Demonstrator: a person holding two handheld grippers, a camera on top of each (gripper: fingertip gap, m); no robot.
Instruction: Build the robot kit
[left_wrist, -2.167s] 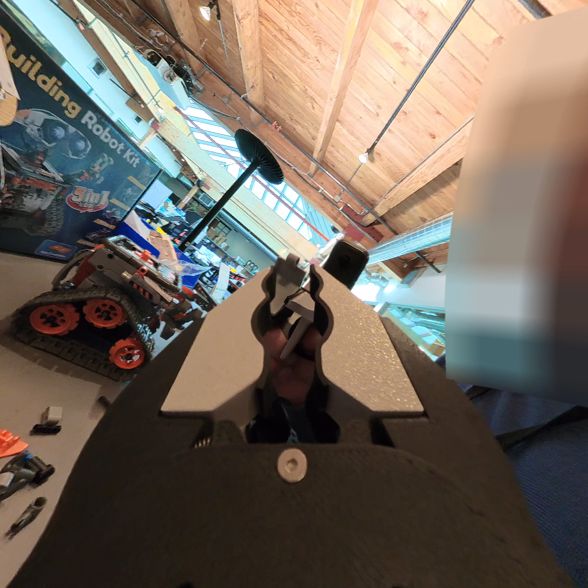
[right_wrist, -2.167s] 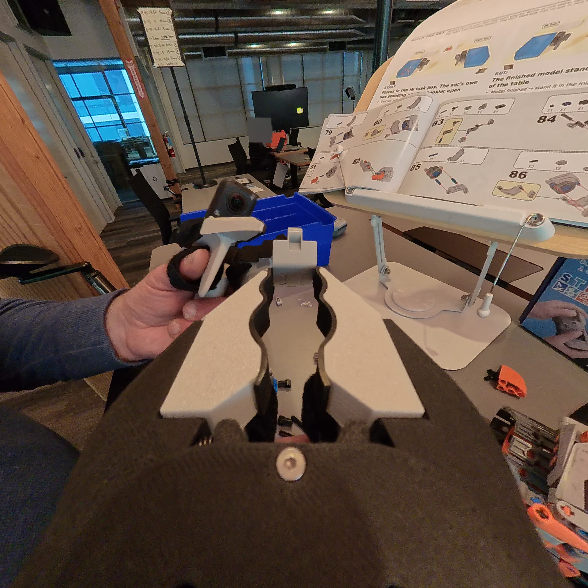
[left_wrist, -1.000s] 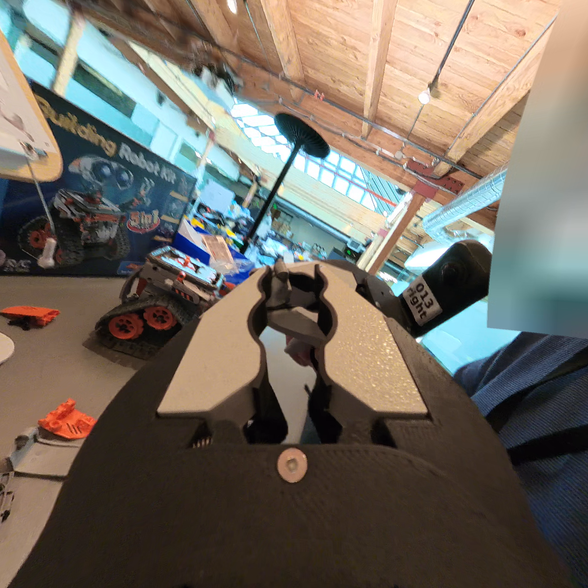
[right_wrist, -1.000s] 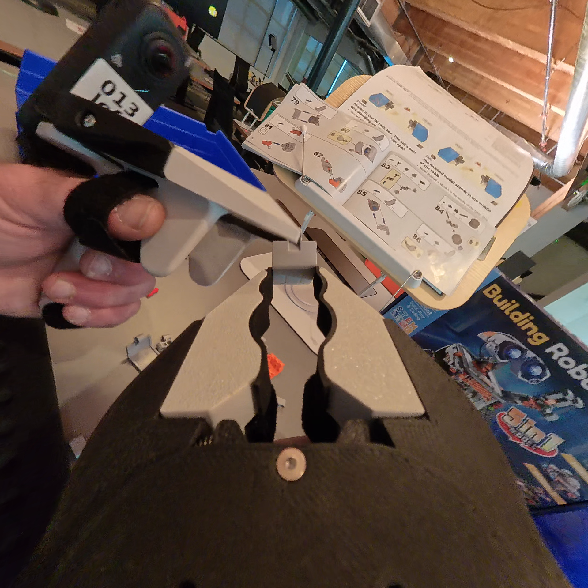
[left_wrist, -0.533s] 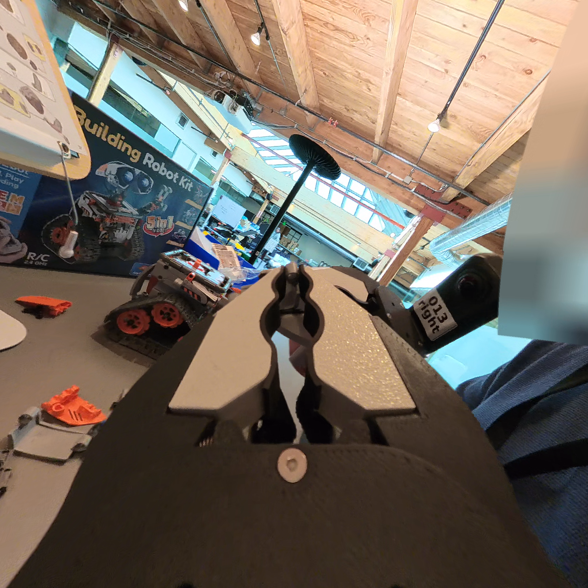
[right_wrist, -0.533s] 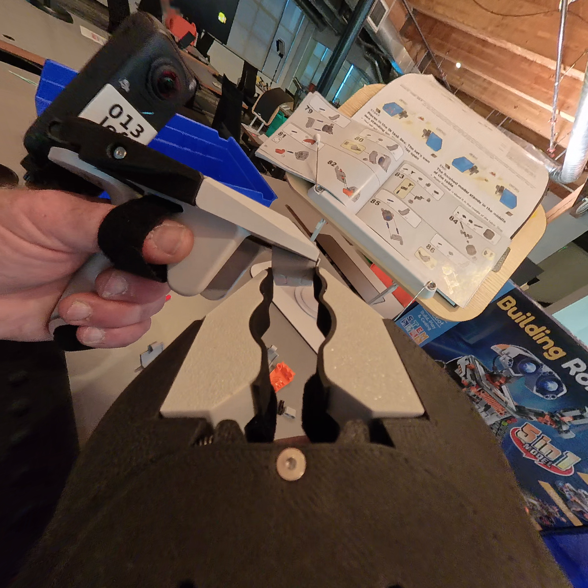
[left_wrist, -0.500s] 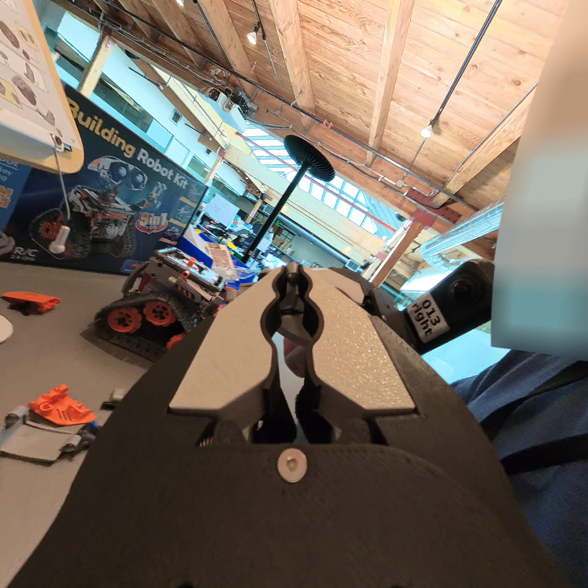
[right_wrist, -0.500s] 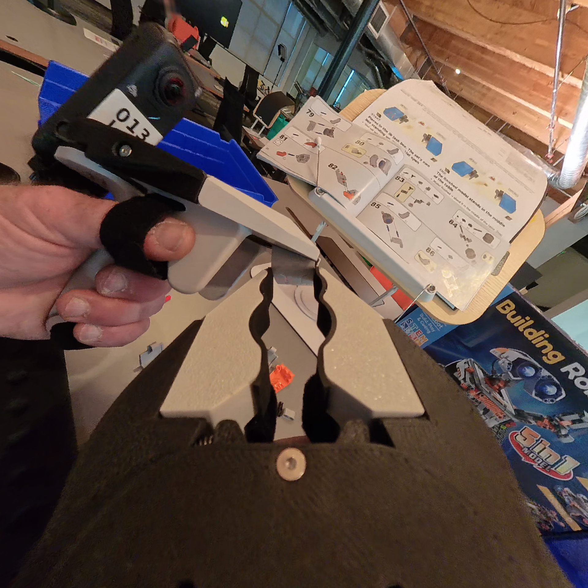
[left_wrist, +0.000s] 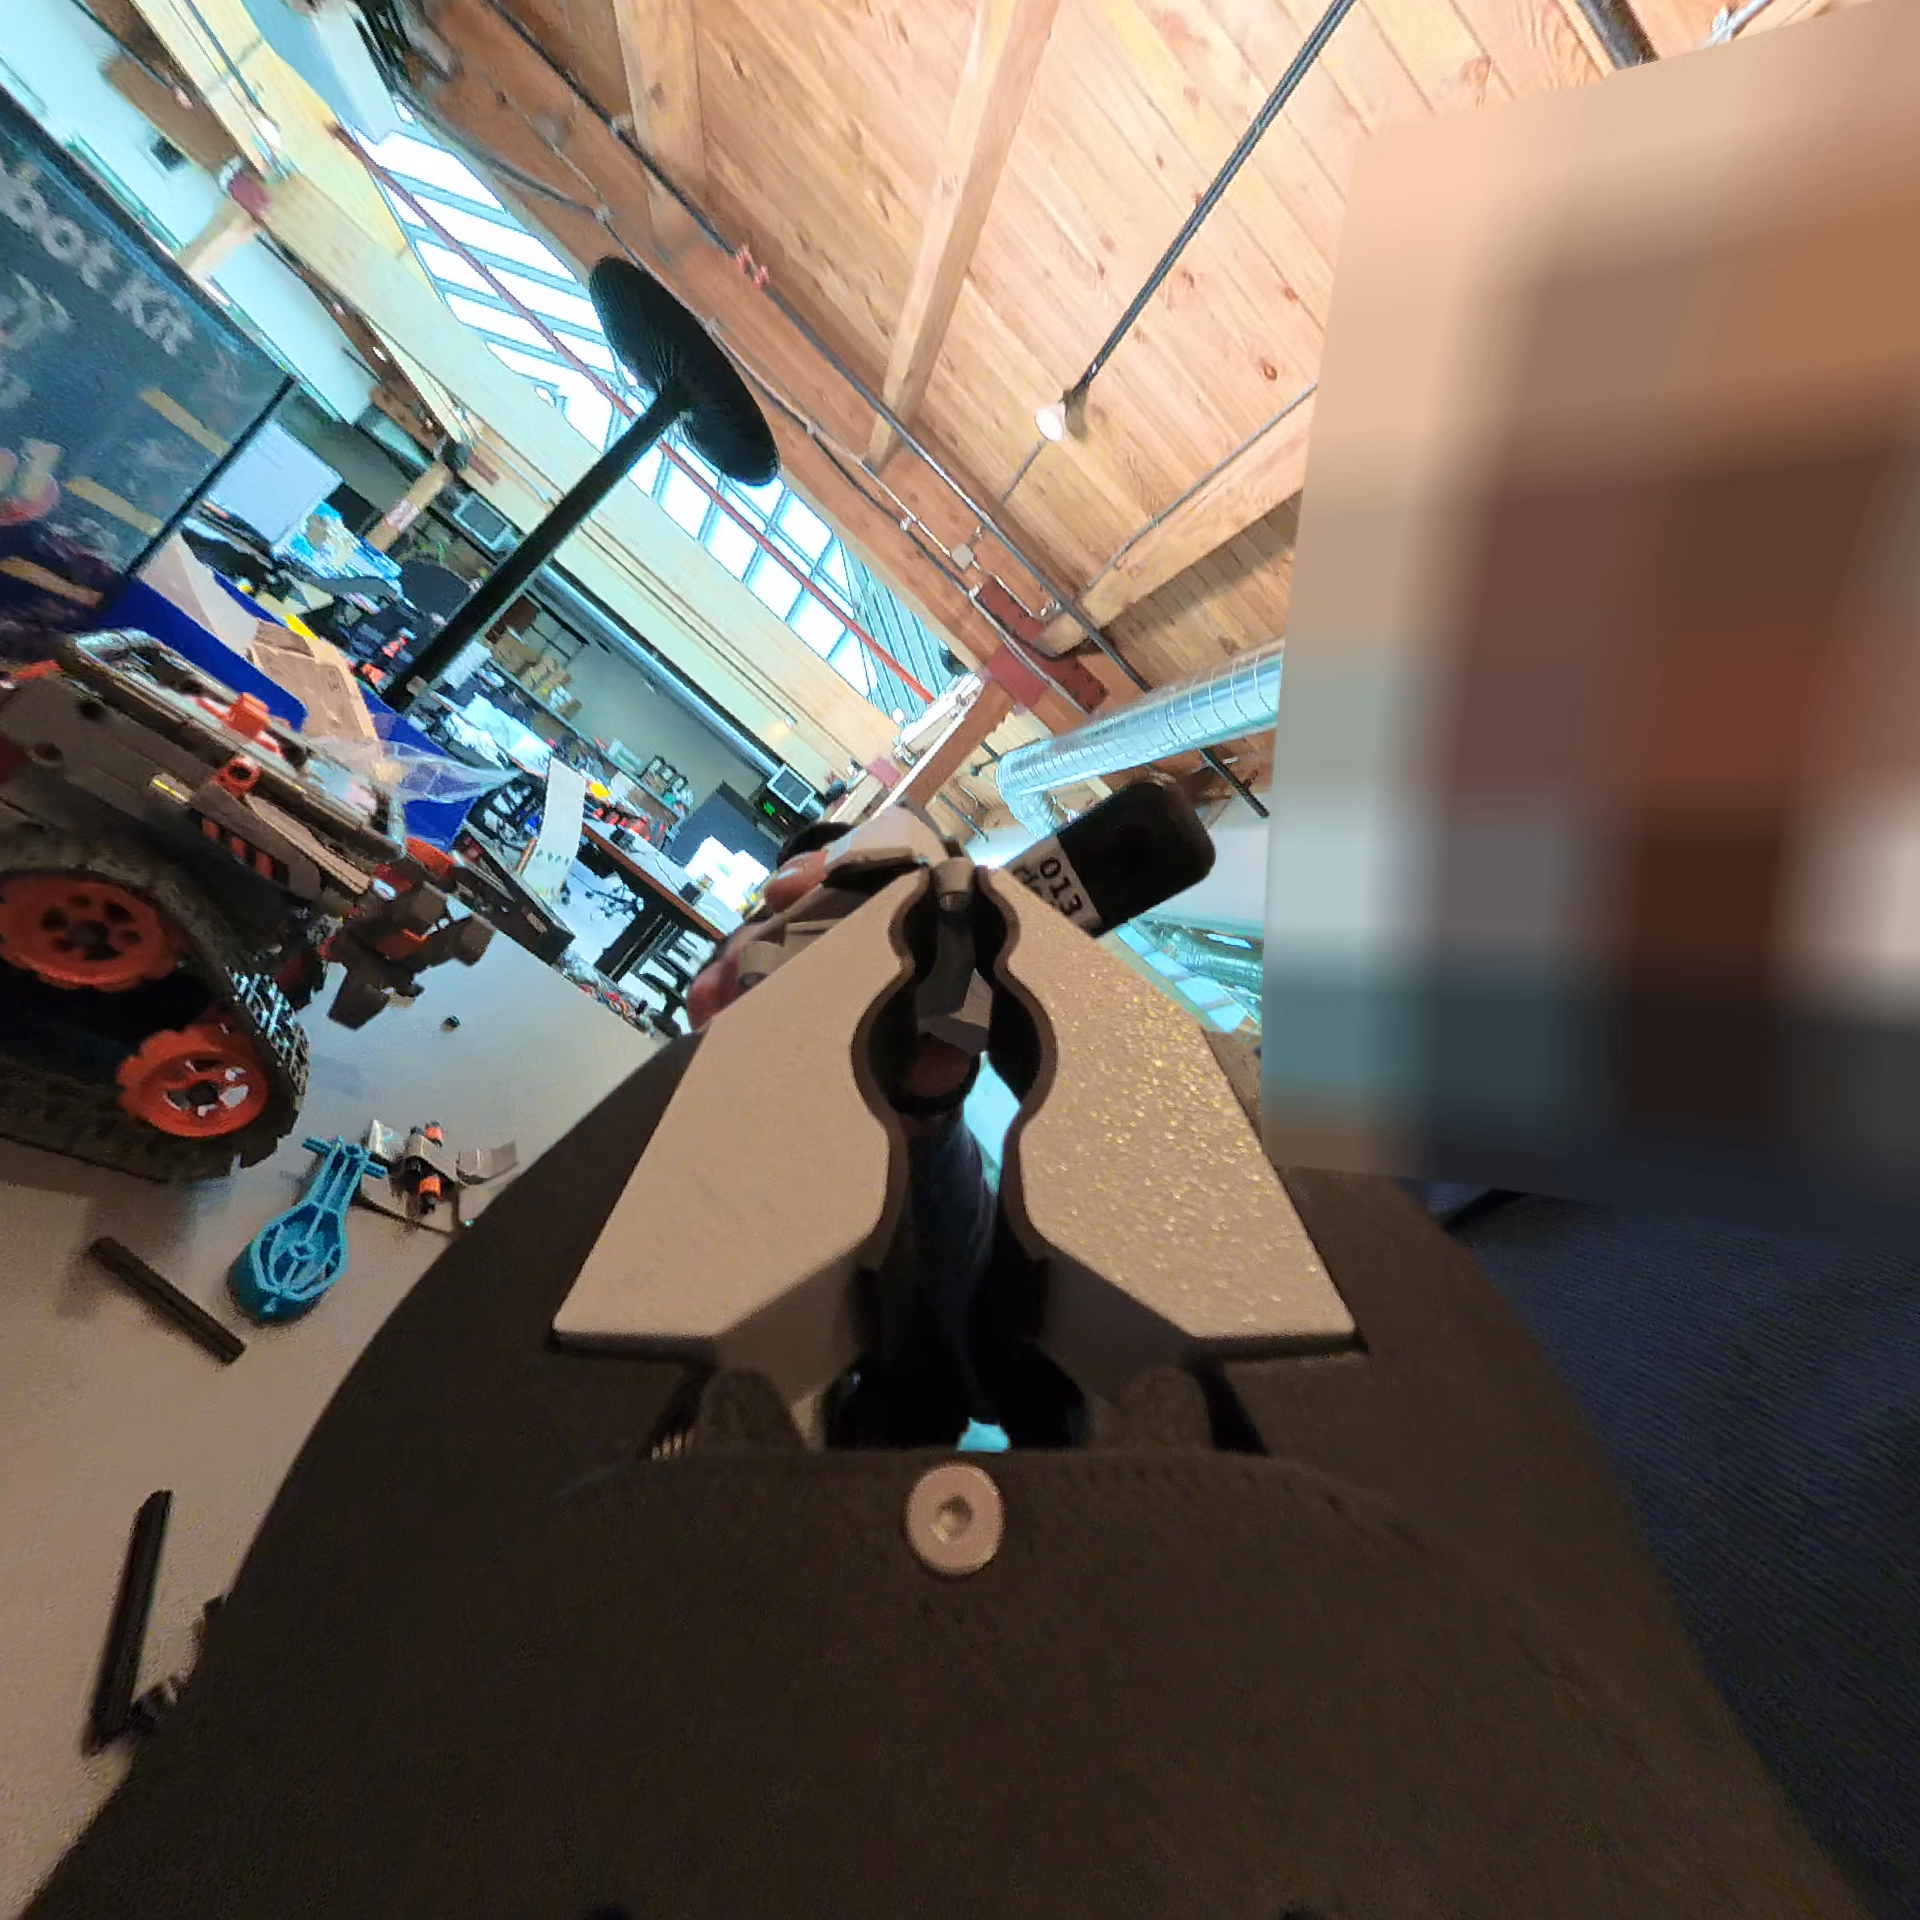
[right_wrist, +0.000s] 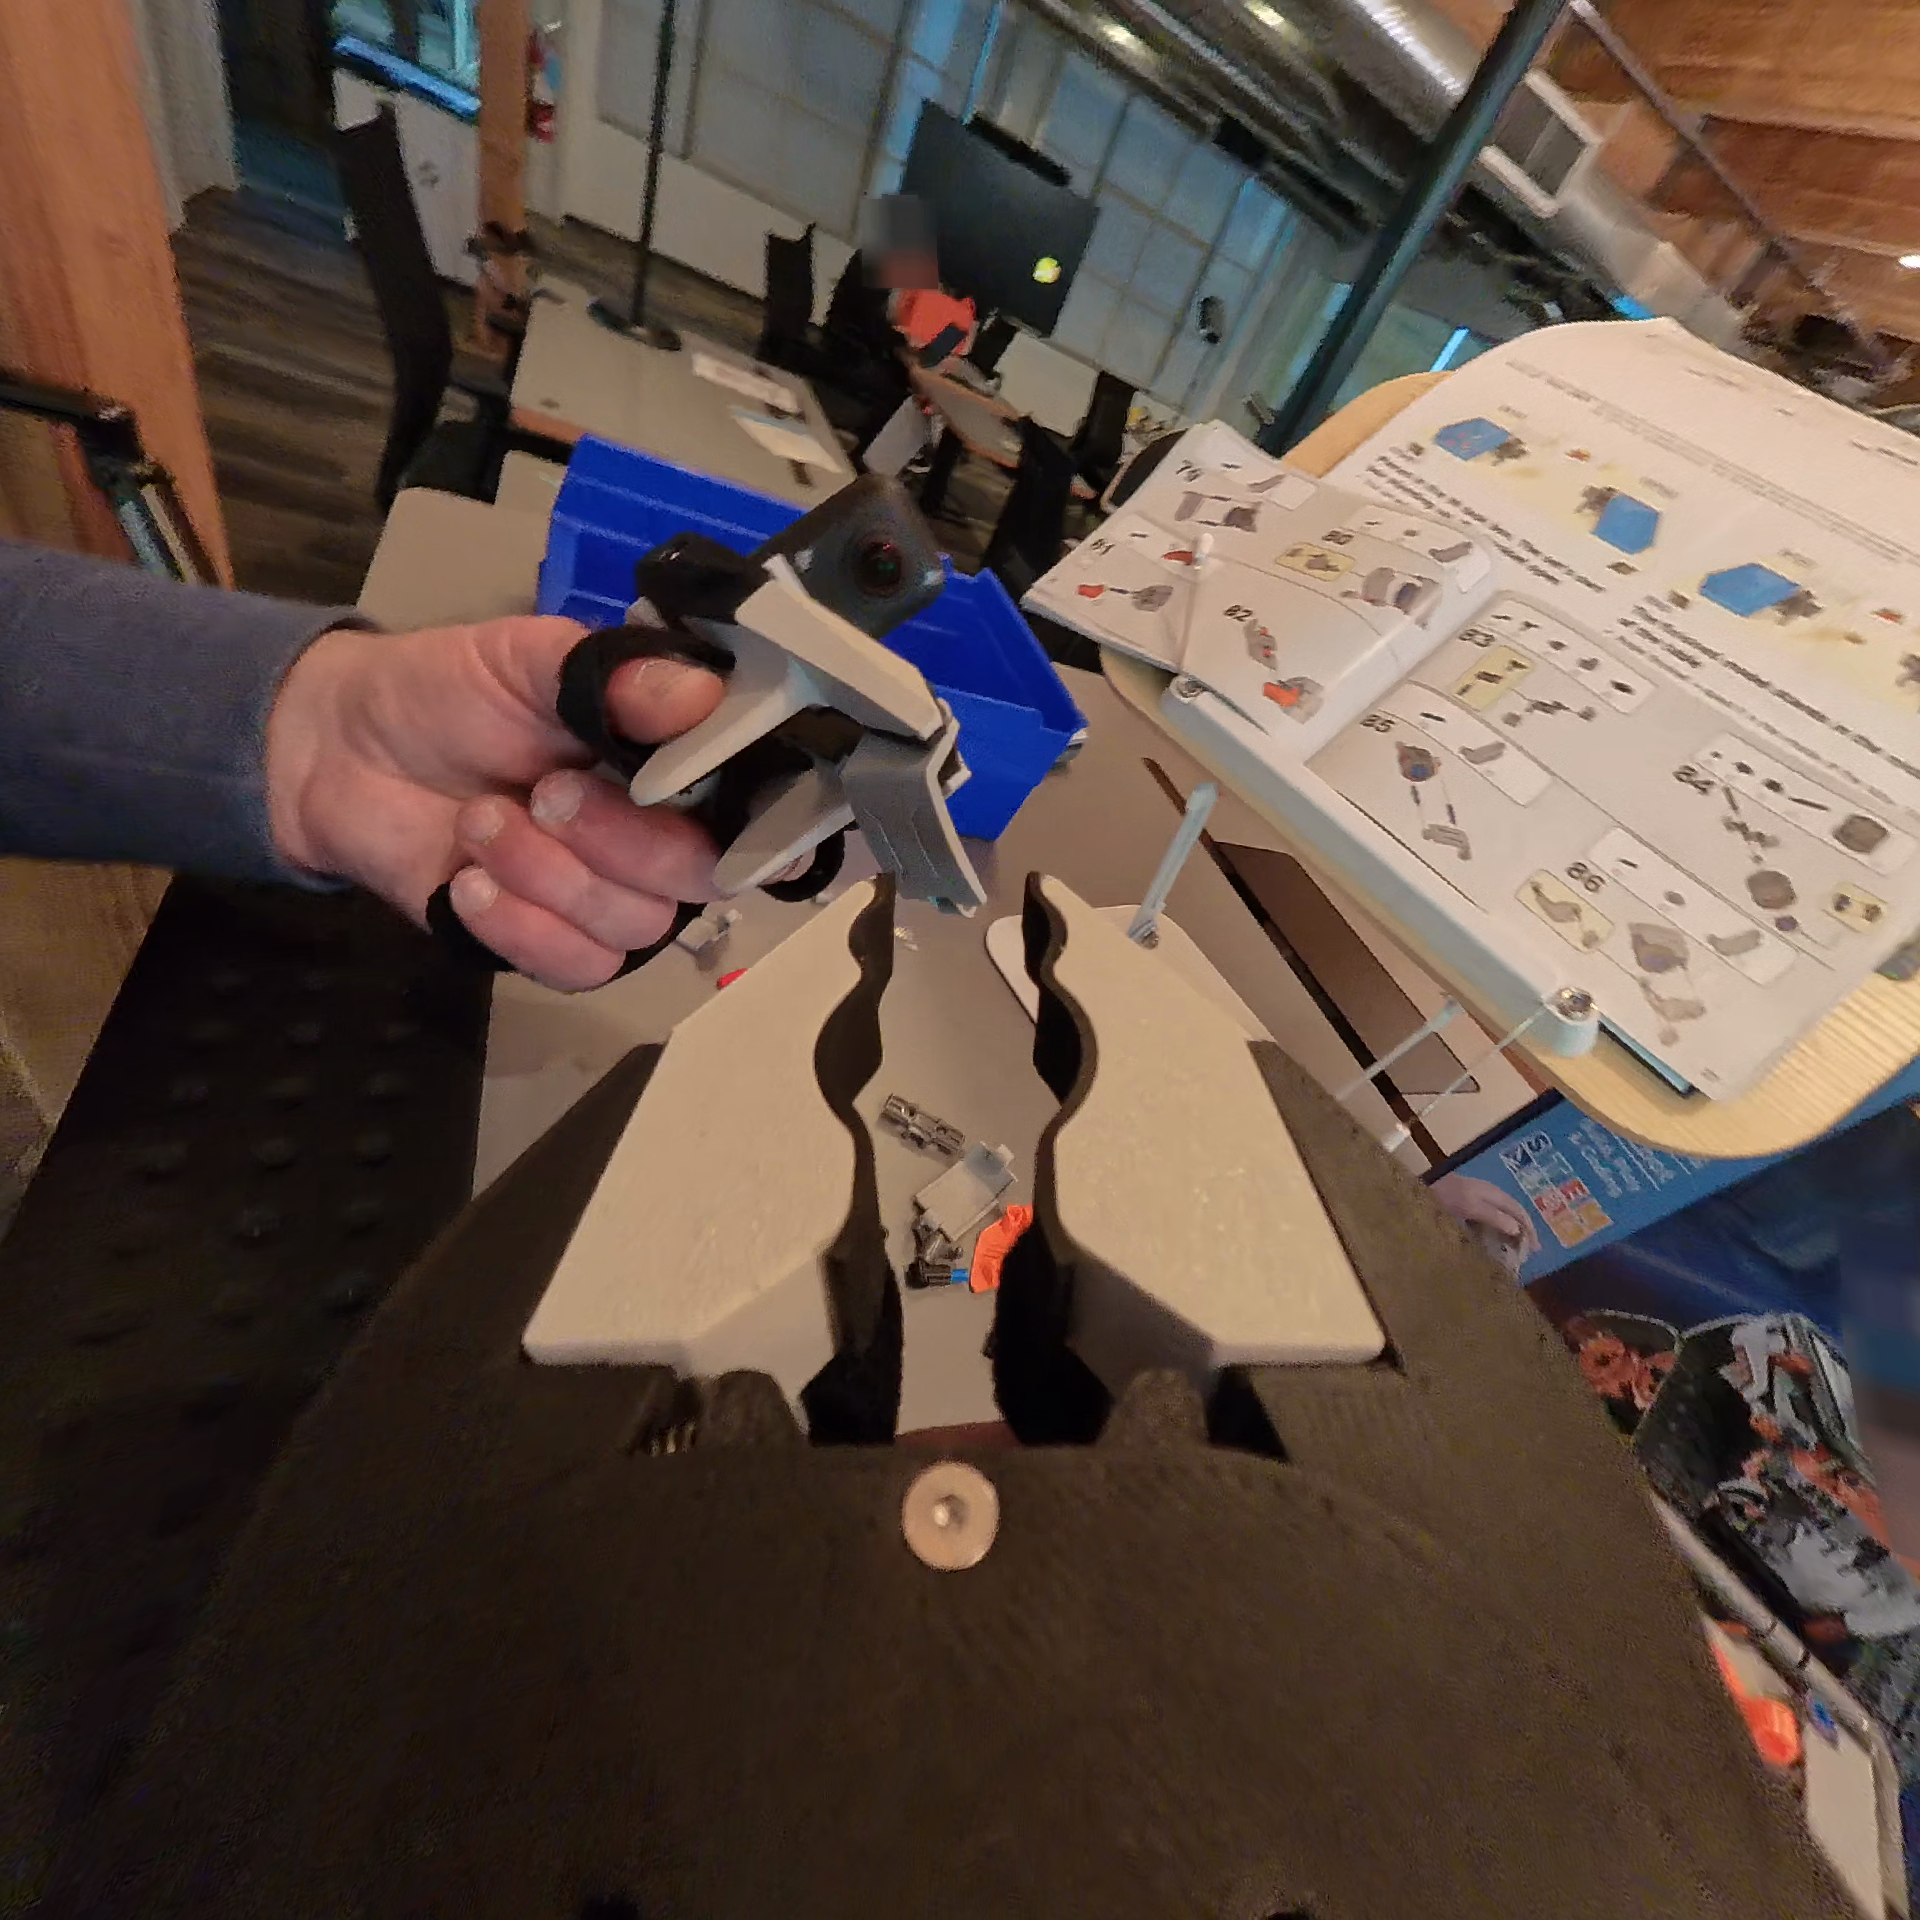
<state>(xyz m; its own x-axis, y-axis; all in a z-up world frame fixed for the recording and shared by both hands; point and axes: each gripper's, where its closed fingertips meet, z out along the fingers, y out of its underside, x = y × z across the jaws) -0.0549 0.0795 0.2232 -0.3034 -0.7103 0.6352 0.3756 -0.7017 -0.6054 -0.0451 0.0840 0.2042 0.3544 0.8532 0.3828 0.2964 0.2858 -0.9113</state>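
Observation:
My left gripper (left_wrist: 951, 885) is shut on a grey plastic panel piece (left_wrist: 954, 982) and points up toward the ceiling. In the right wrist view a hand holds that left gripper (right_wrist: 935, 764) with the grey panel (right_wrist: 914, 831) hanging from its tips, just above and left of my right gripper. My right gripper (right_wrist: 961, 896) is open and empty, its tips just below the panel. The right gripper's camera body (left_wrist: 1127, 857) shows behind the left gripper's tips.
A tracked robot model (left_wrist: 135, 935) with orange wheels stands on the grey table (left_wrist: 416, 1060). A blue tool (left_wrist: 296, 1242) and black axles (left_wrist: 166, 1299) lie near it. Small loose parts (right_wrist: 961, 1195), a blue bin (right_wrist: 727, 561), a booklet on a stand (right_wrist: 1507, 727) and a box (right_wrist: 1766, 1403) are around. The tips of both grippers are at nearly the same place.
The right gripper held the grey panel while the left gripper shut on it. Now the right gripper has opened and drawn back, and the left gripper alone holds the panel.

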